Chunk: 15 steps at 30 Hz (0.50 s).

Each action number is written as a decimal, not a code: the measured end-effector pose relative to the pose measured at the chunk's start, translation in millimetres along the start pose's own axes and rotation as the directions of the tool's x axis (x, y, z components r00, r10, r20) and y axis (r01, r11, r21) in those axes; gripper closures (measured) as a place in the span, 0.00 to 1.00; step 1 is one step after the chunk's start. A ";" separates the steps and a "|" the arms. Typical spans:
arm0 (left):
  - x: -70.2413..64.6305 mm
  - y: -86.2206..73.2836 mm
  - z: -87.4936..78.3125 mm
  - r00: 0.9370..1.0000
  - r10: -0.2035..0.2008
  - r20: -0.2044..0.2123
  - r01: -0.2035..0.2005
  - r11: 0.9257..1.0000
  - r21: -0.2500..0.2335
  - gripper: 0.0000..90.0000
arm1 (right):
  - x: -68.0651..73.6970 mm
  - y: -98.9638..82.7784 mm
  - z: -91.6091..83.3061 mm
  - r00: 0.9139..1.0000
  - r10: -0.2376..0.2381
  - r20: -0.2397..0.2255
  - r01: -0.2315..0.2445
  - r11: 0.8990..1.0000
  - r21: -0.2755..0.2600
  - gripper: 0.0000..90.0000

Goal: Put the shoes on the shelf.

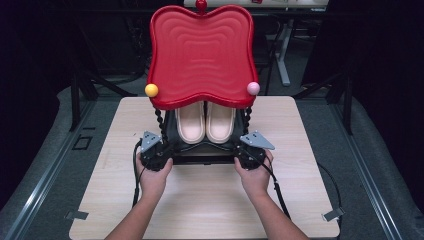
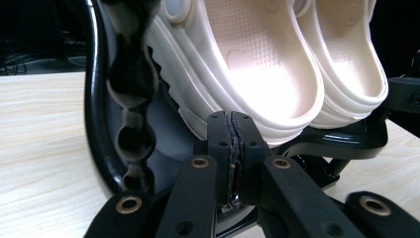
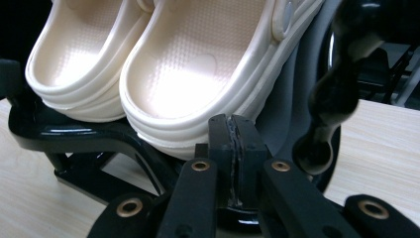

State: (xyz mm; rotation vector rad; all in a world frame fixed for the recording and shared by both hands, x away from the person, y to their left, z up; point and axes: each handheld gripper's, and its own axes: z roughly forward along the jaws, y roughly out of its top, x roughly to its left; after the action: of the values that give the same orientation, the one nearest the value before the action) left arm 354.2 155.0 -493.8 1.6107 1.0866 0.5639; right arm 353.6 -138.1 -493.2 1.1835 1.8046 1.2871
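A small rack stands on the wooden table (image 1: pixel 210 200), with a wavy red top tray (image 1: pixel 200 55) on black beaded posts (image 1: pixel 160 122). A pair of cream clogs (image 1: pixel 205 122) rests on its black lower shelf (image 1: pixel 205 151). My left gripper (image 1: pixel 162 152) is at the shelf's front left corner and my right gripper (image 1: pixel 245 152) at its front right corner. In the left gripper view my left gripper (image 2: pixel 233 130) has its pads pressed together just before the nearer clog (image 2: pixel 257 69). My right gripper (image 3: pixel 232 130) is shut the same way below a clog (image 3: pixel 198 64).
A yellow ball (image 1: pixel 151 90) and a pink ball (image 1: pixel 253 88) cap the red tray's front corners. Metal clips (image 1: pixel 334 214) sit at the table's near corners. Grey floor surrounds the table, with dark frames and a white desk leg (image 1: pixel 283 55) behind.
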 end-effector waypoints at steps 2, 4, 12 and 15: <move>0.5 0.3 -3.5 1.000 0.009 -0.003 -0.009 1.000 0.002 0.97 | -1.2 -0.8 -3.0 1.000 -0.003 -0.003 0.003 1.000 -0.001 0.96; 1.2 0.9 -7.4 1.000 0.012 -0.002 -0.012 1.000 -0.002 0.97 | -2.5 -1.5 -7.1 1.000 0.005 -0.009 -0.005 1.000 -0.001 0.95; 2.2 3.3 -26.8 1.000 0.023 0.011 -0.023 1.000 -0.016 0.88 | -7.5 2.2 -31.8 0.999 -0.034 -0.042 0.034 0.999 -0.005 0.86; 5.1 2.4 -33.6 0.999 0.035 0.004 -0.035 0.999 0.002 0.79 | -12.0 2.5 -39.2 0.998 -0.038 -0.052 0.038 0.999 0.007 0.76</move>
State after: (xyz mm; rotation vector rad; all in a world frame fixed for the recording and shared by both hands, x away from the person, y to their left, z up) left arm 330.5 176.2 -481.5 1.6346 1.0574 0.5826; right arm 325.6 -164.0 -477.9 1.1246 1.8619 1.3006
